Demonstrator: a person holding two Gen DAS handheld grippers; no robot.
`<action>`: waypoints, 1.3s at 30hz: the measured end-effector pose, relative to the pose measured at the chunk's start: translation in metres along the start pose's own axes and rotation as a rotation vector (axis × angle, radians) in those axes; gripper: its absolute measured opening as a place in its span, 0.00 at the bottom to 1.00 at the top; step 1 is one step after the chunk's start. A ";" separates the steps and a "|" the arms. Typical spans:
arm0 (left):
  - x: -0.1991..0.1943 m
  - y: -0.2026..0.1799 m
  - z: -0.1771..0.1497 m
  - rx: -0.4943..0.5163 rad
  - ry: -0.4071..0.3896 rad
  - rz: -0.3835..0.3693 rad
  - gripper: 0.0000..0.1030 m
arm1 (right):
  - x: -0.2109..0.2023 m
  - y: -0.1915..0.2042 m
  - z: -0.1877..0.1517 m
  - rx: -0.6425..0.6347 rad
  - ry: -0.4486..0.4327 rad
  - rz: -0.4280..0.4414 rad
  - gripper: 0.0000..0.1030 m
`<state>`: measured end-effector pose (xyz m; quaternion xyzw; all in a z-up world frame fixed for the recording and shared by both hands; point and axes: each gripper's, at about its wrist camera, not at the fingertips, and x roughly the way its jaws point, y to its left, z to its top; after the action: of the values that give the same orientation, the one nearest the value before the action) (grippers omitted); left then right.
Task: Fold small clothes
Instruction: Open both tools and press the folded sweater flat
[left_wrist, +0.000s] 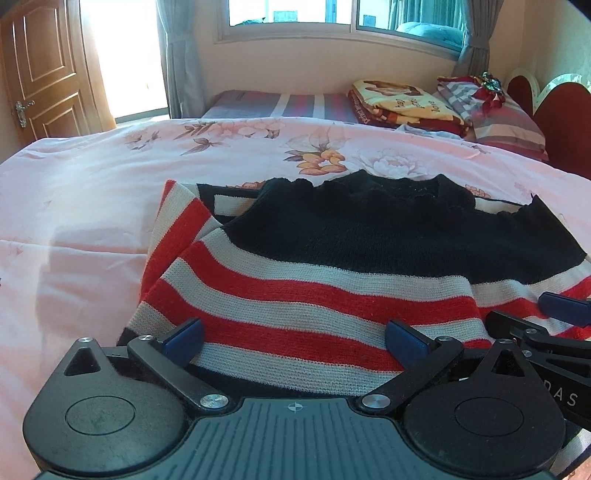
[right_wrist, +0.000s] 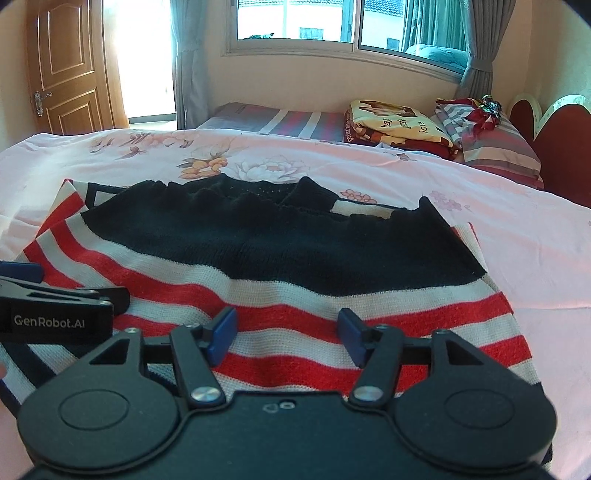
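At the near edge of the bed, I have both sets of tongs hovering low over the striped sweater (left_wrist: 332, 266). My left tongs (left_wrist: 295, 338) are spread as wide as they go, blue pads well apart, with nothing pinched between them; the red and white bands of the knit lie under the gap. My right tongs (right_wrist: 287, 338) stand partly spread, also empty, over the same stripes; I cannot tell whether either set's tips touch the cloth. In the left wrist view the right tongs show at three o'clock, just beside mine; in the right wrist view the left tongs appear at nine o'clock, marked GenRobot.AI.

The sweater lies folded on the pink floral bedspread (left_wrist: 92, 192), its black upper part toward twelve o'clock, its striped part nearest the tongs, one striped sleeve folded along the ten o'clock side. Farther out, at one o'clock, a folded yellow and red blanket (right_wrist: 399, 129) sits next to a striped pillow (right_wrist: 498, 147). A window (right_wrist: 332, 26) fills twelve o'clock, and a wooden door (right_wrist: 70, 74) stands at ten o'clock.
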<state>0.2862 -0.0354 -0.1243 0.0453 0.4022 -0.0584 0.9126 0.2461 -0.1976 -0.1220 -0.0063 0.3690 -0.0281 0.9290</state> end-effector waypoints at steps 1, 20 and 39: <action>0.000 0.001 0.000 0.000 0.002 -0.003 1.00 | 0.000 0.000 0.000 -0.001 0.000 0.000 0.58; -0.024 0.012 -0.020 0.046 0.008 -0.048 1.00 | -0.007 0.003 -0.006 -0.040 -0.011 0.016 0.59; -0.024 0.006 -0.021 0.056 0.015 -0.045 1.00 | -0.019 -0.001 -0.012 -0.029 0.012 -0.001 0.59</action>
<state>0.2559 -0.0247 -0.1206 0.0624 0.4082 -0.0897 0.9063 0.2239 -0.1971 -0.1175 -0.0198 0.3751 -0.0232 0.9265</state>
